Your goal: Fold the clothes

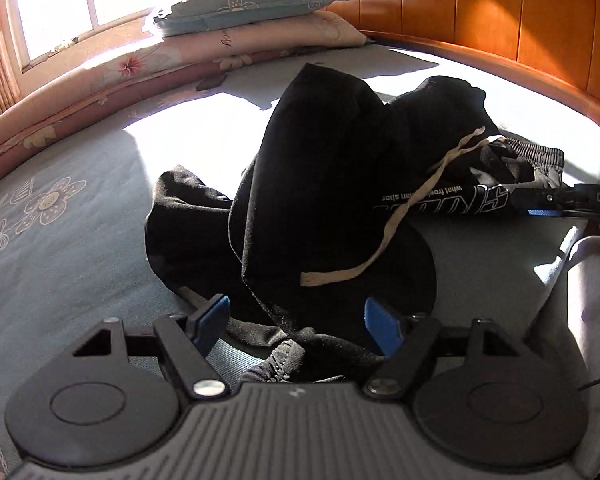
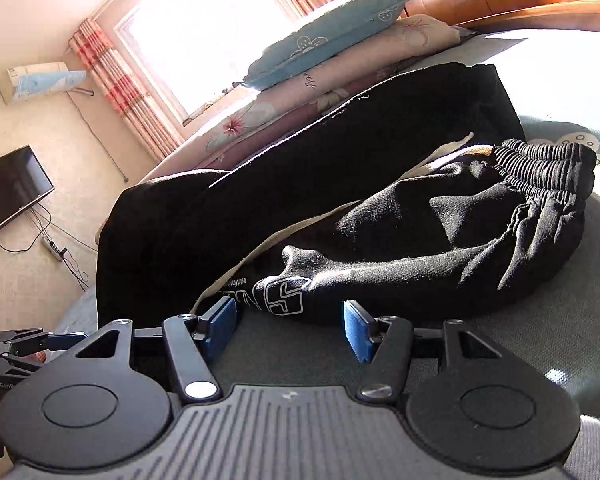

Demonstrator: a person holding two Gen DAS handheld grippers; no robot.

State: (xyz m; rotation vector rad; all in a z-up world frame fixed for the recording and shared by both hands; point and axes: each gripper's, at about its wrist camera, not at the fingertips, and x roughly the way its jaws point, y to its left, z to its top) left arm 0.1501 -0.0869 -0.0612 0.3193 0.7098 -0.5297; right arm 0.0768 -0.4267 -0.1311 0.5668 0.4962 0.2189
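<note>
A: Where did the clothes lie?

B: Black fleece trousers (image 1: 320, 184) lay crumpled in a heap on the grey-blue flowered bedsheet (image 1: 60, 216), partly in sun. The ribbed elastic waistband (image 2: 548, 168) was at the far right, a beige drawstring (image 1: 400, 216) trailed across the top, and white printed lettering (image 2: 286, 294) faced the near edge.

A: And the left gripper (image 1: 300, 318)?

B: Blue pads apart, a fold of black cloth between them; no pad pressed on it.

A: The right gripper (image 2: 288, 326)?

B: Also spread, just short of the lettering, bare sheet between the pads. Nothing held.

A: Surroundings?

B: Two stacked pillows (image 1: 252, 16) far left beside an orange wooden headboard (image 1: 500, 12), with a bright window behind.
</note>
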